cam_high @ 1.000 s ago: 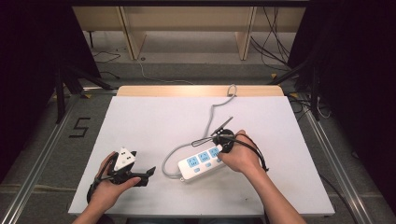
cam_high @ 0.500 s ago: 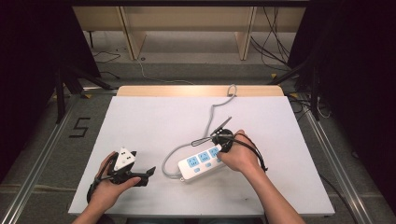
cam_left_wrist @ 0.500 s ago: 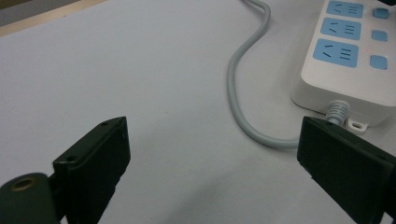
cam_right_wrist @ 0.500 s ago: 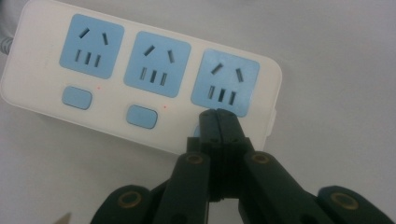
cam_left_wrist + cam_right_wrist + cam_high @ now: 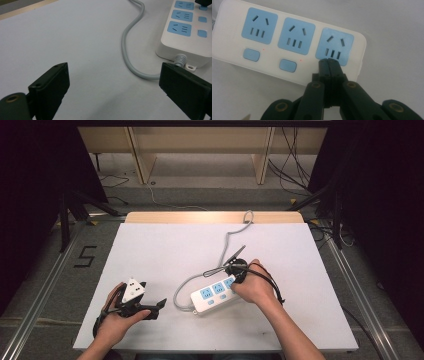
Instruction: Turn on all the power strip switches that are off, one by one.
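High view pictures show a white power strip (image 5: 215,295) lying on the white table (image 5: 165,250), with the right gripper (image 5: 234,278) set down on its right end and the left gripper (image 5: 152,307) held low, well apart from the strip's cabled end. Right gripper view frames show the black jaws pressed together with nothing between them, the tips placed on the strip's edge just below the blue socket (image 5: 334,46) at that end, where a switch button would sit. Left gripper view frames show jaws spread wide and empty, with the grey cable (image 5: 130,50) curving away from the strip between them.
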Motion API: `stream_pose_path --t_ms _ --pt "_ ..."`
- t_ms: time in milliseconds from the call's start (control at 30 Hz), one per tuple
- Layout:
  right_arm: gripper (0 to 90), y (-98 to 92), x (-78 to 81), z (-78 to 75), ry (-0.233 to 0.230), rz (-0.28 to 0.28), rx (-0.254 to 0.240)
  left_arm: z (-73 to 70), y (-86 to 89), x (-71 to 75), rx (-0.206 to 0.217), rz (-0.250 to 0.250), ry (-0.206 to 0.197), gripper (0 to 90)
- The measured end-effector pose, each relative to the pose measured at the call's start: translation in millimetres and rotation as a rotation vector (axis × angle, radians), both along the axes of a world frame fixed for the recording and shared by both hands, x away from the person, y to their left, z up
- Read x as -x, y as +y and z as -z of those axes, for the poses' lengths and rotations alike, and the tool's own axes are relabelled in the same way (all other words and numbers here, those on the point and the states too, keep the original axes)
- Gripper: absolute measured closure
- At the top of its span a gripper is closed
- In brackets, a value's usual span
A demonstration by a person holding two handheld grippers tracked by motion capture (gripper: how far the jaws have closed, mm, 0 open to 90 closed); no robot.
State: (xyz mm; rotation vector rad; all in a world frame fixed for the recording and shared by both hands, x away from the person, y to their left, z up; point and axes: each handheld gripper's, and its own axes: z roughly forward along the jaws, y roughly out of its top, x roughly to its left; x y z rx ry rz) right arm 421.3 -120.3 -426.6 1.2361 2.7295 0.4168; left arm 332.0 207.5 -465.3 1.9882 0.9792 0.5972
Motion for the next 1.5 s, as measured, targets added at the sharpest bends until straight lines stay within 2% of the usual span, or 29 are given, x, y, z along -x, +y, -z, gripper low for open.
stream_pose_path --t_ms 167,667,1067,1133,1233,1400,1500 --pt "90.0 2.2 0.7 1.3 -0.005 -0.008 0.019 0.0 -0.3 0.1 -0.001 0.001 0.000 9.2" --pt "90.0 3.5 -1.0 2.3 0.017 0.001 0.026 -0.2 -0.4 0.7 -0.003 0.002 -0.001 9.2" --pt "90.0 3.7 -0.9 3.6 0.012 -0.004 0.032 -0.5 -0.4 1.2 -0.001 -0.001 -0.001 9.2" --pt "90.0 2.2 -1.3 3.4 0.018 0.000 0.018 -0.4 -0.2 1.1 -0.002 0.000 0.000 9.2" --pt "90.0 -3.4 -0.8 2.8 0.012 0.008 -0.028 0.4 0.3 0.2 -0.001 0.002 0.004 9.2" --pt "90.0 -17.3 3.4 0.3 -0.067 0.020 -0.085 1.3 -0.8 -0.5 -0.002 0.001 0.009 9.2" --pt "84.9 -28.8 3.7 -0.1 -0.110 0.033 -0.123 1.3 -0.8 0.1 -0.006 0.004 0.015 9.2"
